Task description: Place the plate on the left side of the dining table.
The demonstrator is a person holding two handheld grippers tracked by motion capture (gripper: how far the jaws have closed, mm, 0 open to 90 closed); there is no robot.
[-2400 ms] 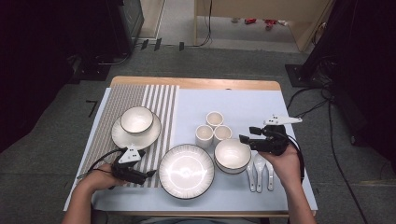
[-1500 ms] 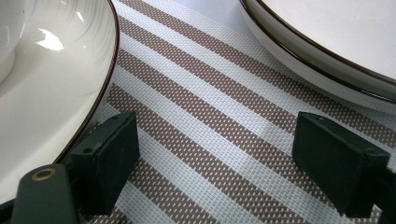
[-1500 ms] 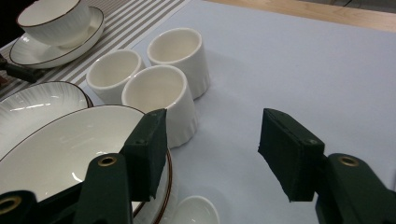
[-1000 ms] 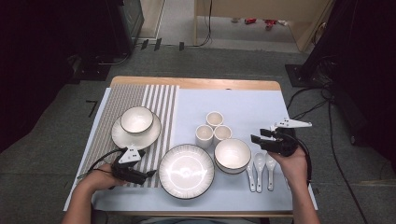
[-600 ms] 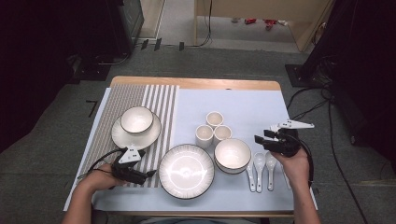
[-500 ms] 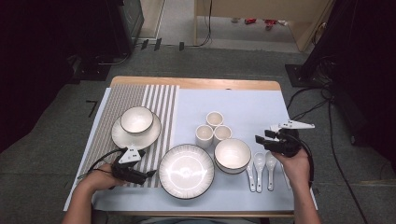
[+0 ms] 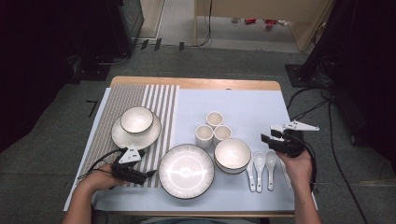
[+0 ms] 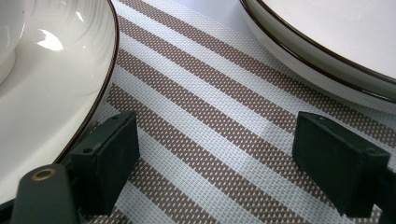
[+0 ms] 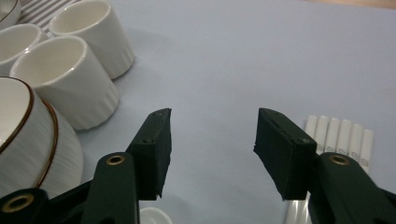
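My right gripper hovers open above the pale blue mat, just right of the white bowl and over the tops of two white spoons. In the right gripper view, the right gripper has nothing between its fingers; ribbed cups and the bowl lie to its left. My left gripper rests open on the striped placemat beside the large plate. In the left gripper view, the left gripper stands between two plate rims.
Three small cups stand behind the bowl. A second bowl on a saucer sits on the placemat. White chopsticks lie to the right of the spoons. Cables trail off the table's right side.
My right gripper has drawn away from the bowl's rim to the right and sunk a little. The left gripper and the dishes have stayed put.
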